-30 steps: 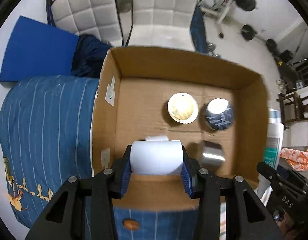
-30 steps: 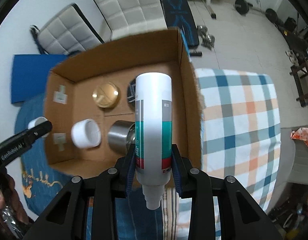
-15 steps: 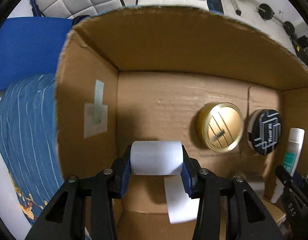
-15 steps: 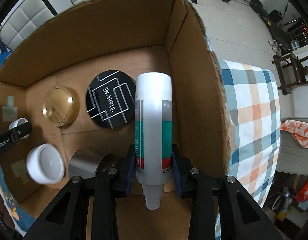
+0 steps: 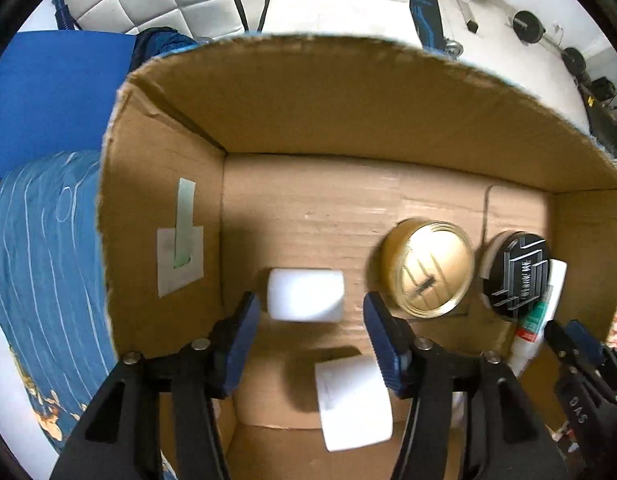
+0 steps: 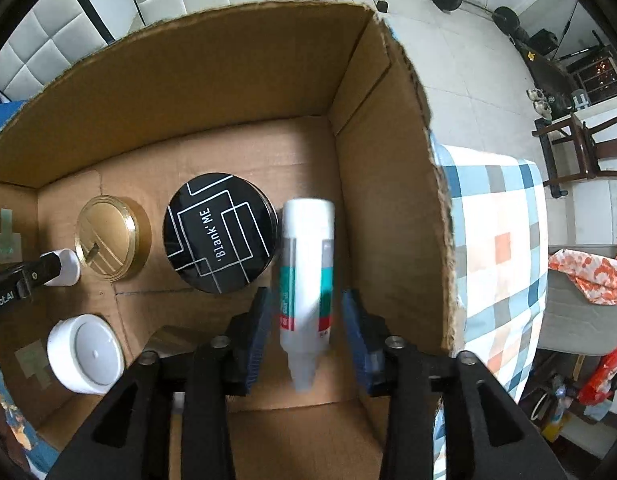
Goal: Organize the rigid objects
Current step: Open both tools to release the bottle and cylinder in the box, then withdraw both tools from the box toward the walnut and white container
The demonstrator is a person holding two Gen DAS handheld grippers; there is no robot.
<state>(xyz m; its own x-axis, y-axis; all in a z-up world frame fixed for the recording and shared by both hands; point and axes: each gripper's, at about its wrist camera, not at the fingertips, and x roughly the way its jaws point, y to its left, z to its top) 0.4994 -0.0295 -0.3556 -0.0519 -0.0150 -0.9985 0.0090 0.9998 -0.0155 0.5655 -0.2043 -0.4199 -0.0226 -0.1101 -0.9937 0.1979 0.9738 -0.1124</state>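
Both grippers are inside a cardboard box (image 5: pixel 348 112). My left gripper (image 5: pixel 312 316) is open, with a small white jar (image 5: pixel 305 295) lying free on the floor between its fingers. My right gripper (image 6: pixel 306 320) is open, with a white and teal bottle (image 6: pixel 307 272) lying on the floor between its fingers, against the box's right wall (image 6: pixel 388 200). The bottle also shows in the left wrist view (image 5: pixel 542 312). The small jar shows in the right wrist view (image 6: pixel 66 267).
A gold-lidded tin (image 6: pixel 108 238), a black-lidded tin (image 6: pixel 220 234), a larger white jar (image 6: pixel 86 354) and a silver can (image 6: pixel 168 344) are in the box. A blue cloth (image 5: pixel 40 260) lies left of it, a checked cloth (image 6: pixel 504 240) right.
Both grippers went down into the box, then opened. The small white jar and the bottle left the fingers and now rest on the box floor.
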